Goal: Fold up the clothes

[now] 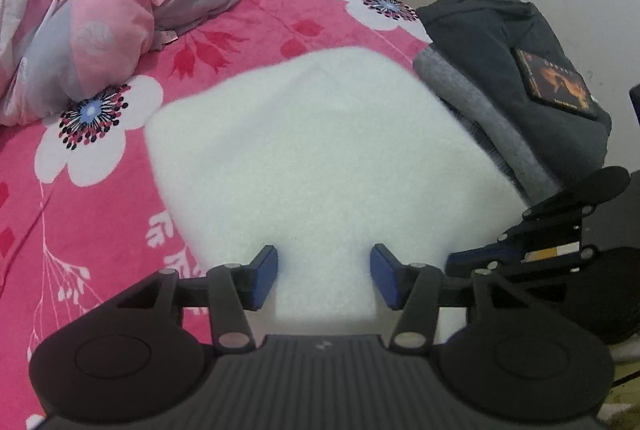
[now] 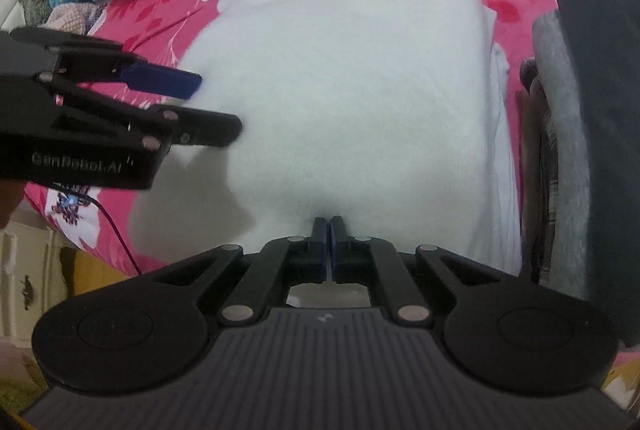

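White fleece garment (image 1: 320, 158), folded to a rough square, lies on the pink floral bed (image 1: 100, 222) beside a stack of dark folded clothes (image 1: 532, 82). Left claw (image 1: 325, 280) stands partly open, empty, above the near edge; right claw (image 2: 329, 248) is pinched shut at that edge, though whether it holds fleece cannot be told. Risk: a thin pinch may slip and the fold spring open.

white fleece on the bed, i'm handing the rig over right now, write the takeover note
Left claw: open above the near edge of the white fleece, nothing gripped.
Right claw: shut at the fleece's near edge; a pinch of fabric can't be confirmed.
Fleece lies as a folded block on the pink floral bedspread. Folded dark and grey clothes are stacked to its right.
Left: finish or move the fleece; the crumpled pink quilt is untouched.
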